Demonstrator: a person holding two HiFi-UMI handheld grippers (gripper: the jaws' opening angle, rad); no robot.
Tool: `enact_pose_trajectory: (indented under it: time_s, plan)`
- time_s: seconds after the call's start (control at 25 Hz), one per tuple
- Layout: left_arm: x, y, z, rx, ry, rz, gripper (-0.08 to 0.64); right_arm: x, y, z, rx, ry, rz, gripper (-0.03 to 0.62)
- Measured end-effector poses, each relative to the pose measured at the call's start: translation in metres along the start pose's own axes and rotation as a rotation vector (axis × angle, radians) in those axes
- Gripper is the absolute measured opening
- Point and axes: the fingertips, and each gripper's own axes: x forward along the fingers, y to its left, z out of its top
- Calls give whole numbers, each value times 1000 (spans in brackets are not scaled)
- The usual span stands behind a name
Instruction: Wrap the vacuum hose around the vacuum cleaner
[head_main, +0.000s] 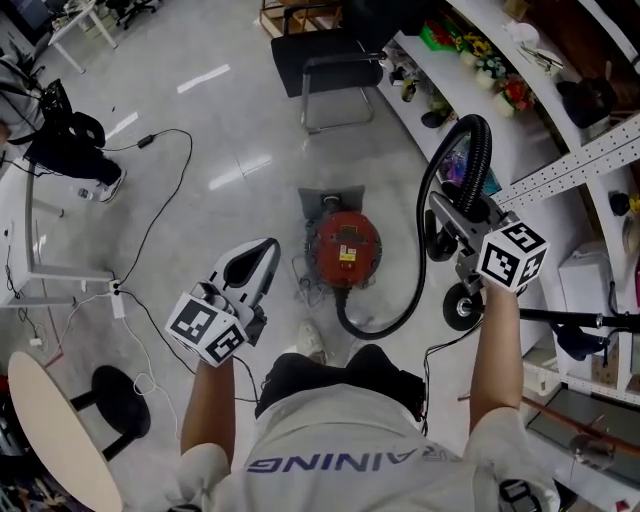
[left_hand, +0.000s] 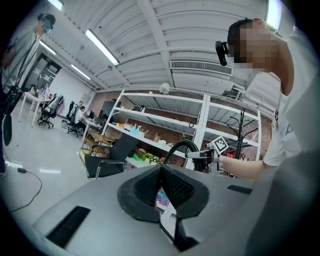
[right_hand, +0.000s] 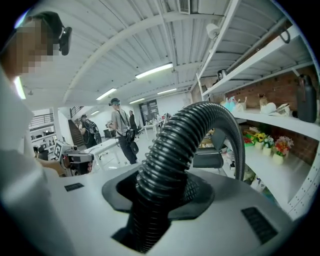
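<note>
Here the vacuum hose (head_main: 400, 318), black and ribbed, leaves the front of the vacuum cleaner (head_main: 345, 248), a round red canister standing on the pale glossy floor (head_main: 230, 130) just ahead of the person's feet. From there the hose lies in a curve on the floor towards the person's right, climbs, arches over at the top and comes down into the right gripper (right_hand: 161, 192). That gripper's view shows its jaws part-way closed with the hose clamped between the pads, the ribbed tube running up out of the claw and bending away to the right. None of the hose is wound round the canister; it hangs in one big open loop beside it.

The left gripper (left_hand: 161, 185) is held lower, at the person's left, well apart from the hose and the canister. Its jaws are closed, the tips meeting, with nothing between them.

Beyond the canister stands a black chair (head_main: 320, 60). A white shelf unit (head_main: 520, 140) with flowers and small items runs along the right side. Thin black cables (head_main: 160, 200) trail over the floor on the left, where a round pale tabletop (head_main: 45, 430) and a black stool (head_main: 120, 400) sit near the person. Several other people (right_hand: 120, 130) stand farther off in the room.
</note>
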Motion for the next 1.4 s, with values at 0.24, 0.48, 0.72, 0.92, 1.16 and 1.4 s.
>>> enact_pose_trajectory:
  time_s: [0.24,0.48,0.72,0.92,1.16,1.4]
  plan:
    - [0,29,7,-21,-17,68,17,65,0,26,-71,35,100,143]
    - [-12,51,9,-35,-25,148,17,125,10,46,-116,56,206,143]
    - [-18,59,-1,-53,-19,200,17,174,23,39,-137,103,296,143]
    - [-33,70,-8,-70,-23,249,17,218,48,21,-182,169,367,143]
    - [-58,82,-11,-83,-36,308,17,275,86,28,-249,187,439,144]
    - [-86,94,-17,-102,-43,348,17,305,135,23,-275,224,509,143]
